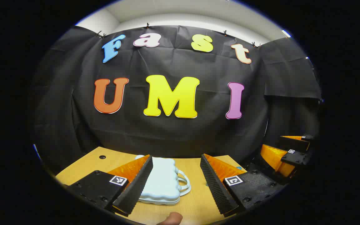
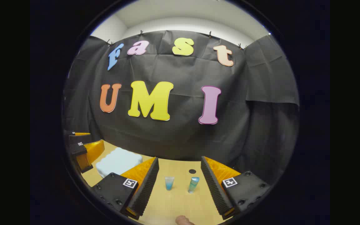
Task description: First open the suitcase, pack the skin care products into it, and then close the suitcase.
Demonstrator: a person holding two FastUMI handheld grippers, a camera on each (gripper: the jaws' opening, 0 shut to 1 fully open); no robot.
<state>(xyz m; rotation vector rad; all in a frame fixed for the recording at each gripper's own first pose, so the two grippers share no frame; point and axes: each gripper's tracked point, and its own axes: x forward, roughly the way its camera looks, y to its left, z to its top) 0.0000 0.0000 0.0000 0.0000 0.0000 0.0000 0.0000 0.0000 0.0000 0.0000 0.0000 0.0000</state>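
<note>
A small pale blue suitcase (image 1: 162,182) lies flat and closed on the wooden table (image 1: 195,200), its handle (image 1: 183,184) pointing right. My left gripper (image 1: 176,170) hovers above it, open, its left finger overlapping the case's left side. In the right gripper view the same suitcase (image 2: 117,161) sits at the left. Two blue skin care tubes stand ahead between the open fingers of my right gripper (image 2: 180,170): a short one (image 2: 169,183) and a taller one (image 2: 193,184). Neither gripper touches anything.
The other gripper (image 1: 287,156) is at the right edge of the left gripper view, and the other gripper (image 2: 84,150) shows at the left of the right gripper view. Cable holes (image 1: 102,157) (image 2: 192,171) are in the tabletop. A fingertip (image 1: 171,218) pokes in at the bottom.
</note>
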